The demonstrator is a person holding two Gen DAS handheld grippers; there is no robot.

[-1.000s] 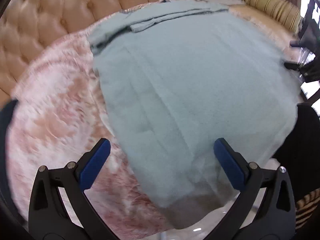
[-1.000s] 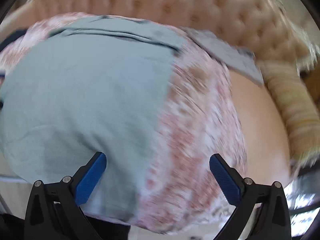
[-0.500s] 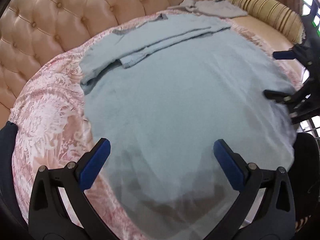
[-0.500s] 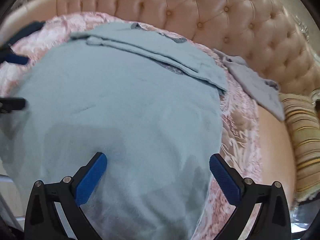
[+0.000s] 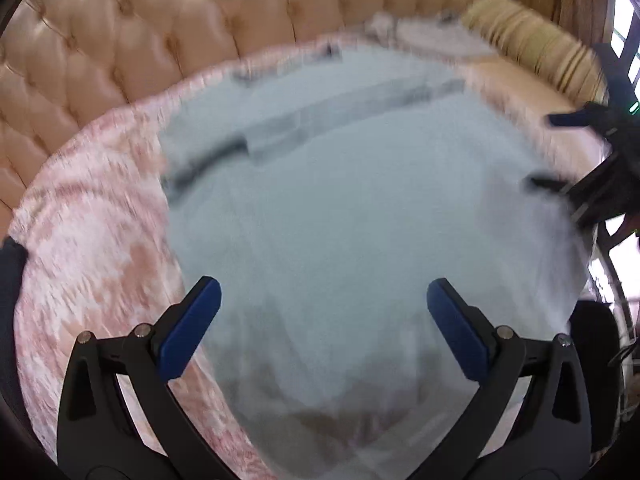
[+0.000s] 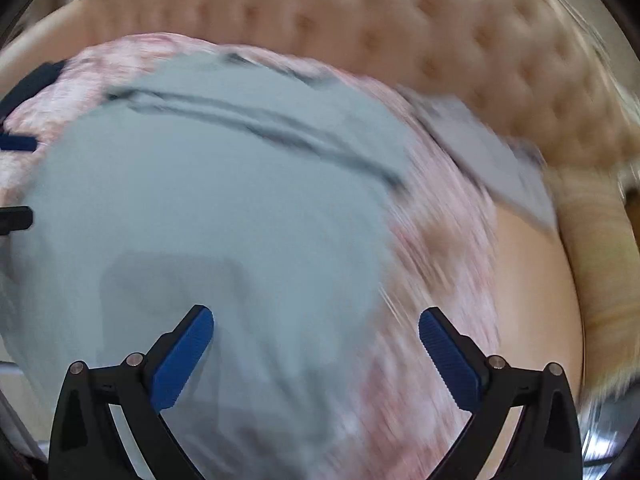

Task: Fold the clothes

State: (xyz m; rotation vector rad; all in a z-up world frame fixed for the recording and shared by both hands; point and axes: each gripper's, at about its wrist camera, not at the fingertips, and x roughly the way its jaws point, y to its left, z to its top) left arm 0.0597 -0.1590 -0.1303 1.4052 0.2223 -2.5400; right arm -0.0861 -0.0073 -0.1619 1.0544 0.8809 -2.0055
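Note:
A light blue garment lies spread flat on a pink patterned cover over the sofa seat, its sleeves folded across the far end. It also shows in the right wrist view. My left gripper is open and empty above the garment's near hem. My right gripper is open and empty above the garment's near right edge, and it shows at the right of the left wrist view. Both views are blurred.
The tufted tan sofa back curves behind. A grey garment lies at the far right on the seat, next to a striped bolster cushion. The pink cover is bare to the garment's right.
Both grippers have kept swinging over the garment, so both views are blurred again. The right gripper has shifted right, toward the garment's edge. Both stay open and empty.

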